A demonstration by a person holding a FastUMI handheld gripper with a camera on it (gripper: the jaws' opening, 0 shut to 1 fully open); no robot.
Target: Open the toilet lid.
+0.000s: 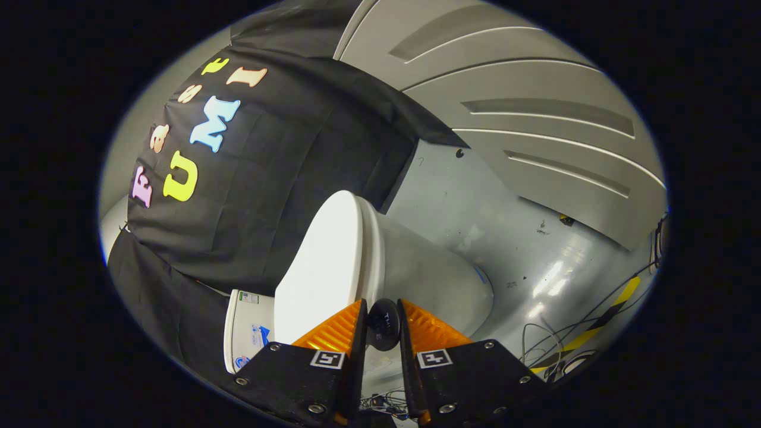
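The gripper is tilted, so the whole room leans in its view. Its two fingers are drawn close together, and a small dark round knob sits in the narrow gap between them. Both fingers appear to press against the sides of that knob, so the claw is clamped on it. The knob seems to sit at the front edge of the toilet lid, though the join itself is hidden by the fingers.

The toilet lid is white and smooth, reaching from the fingertips toward 11 o'clock. It lies against the toilet bowl, with only a thin seam showing between them, so the lid is not yet raised. The bowl's pale rounded body runs from 12 o'clock to 2 o'clock of the fingertips.

At 9 o'clock of the fingertips, just beside the lid, is the white tank with small stickers on it. Behind the tank and lid hangs the black cloth wall, from 9 to 12 o'clock.

The grey floor shines beyond the bowl at 1 to 2 o'clock. A grey panelled door stands farther out at 1 o'clock. Loose cables and a yellow-and-black striped tape lie on the floor at 3 o'clock.
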